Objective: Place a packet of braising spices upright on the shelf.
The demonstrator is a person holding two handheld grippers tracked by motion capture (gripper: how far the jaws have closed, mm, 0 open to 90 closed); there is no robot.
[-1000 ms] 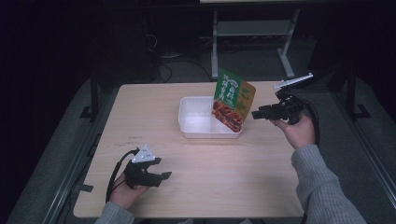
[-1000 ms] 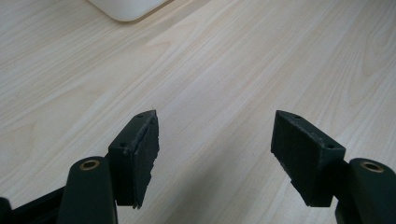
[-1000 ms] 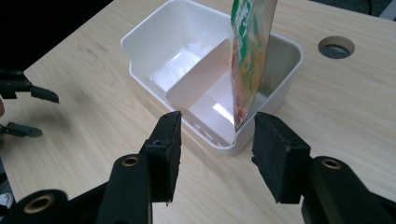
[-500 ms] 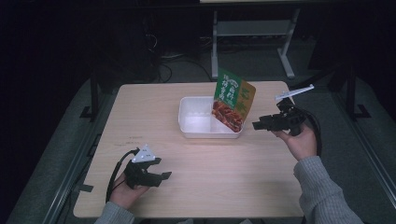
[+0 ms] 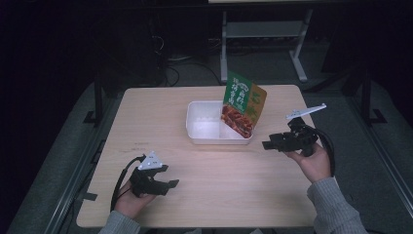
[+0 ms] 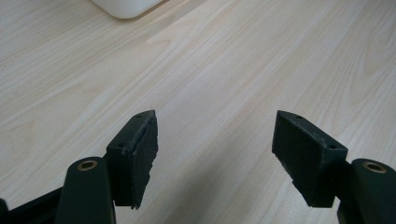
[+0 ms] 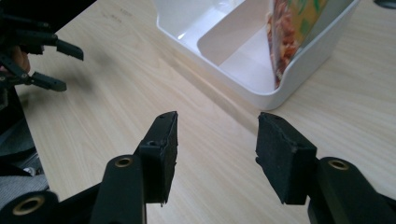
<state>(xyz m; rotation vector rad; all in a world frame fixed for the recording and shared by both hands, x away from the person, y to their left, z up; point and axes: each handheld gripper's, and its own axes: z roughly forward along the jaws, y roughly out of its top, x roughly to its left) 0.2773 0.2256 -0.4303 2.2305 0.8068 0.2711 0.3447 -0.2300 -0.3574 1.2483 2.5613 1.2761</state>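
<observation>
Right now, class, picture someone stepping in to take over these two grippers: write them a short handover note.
Left gripper: open, holding nothing, low over the near left of the table.
Right gripper: open, holding nothing, just right of the white tray, apart from it.
Food packet: stands tilted in the tray's right compartment, leaning on its right wall.
Done: the packet is in the tray and let go.
Left: probably nothing but checking that the packet stays put; the left compartment is bare.

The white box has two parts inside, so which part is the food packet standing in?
The packet stands in the right-hand part of the white box, the part nearer the right gripper. It leans against that side's wall. The left-hand part holds nothing.
</observation>
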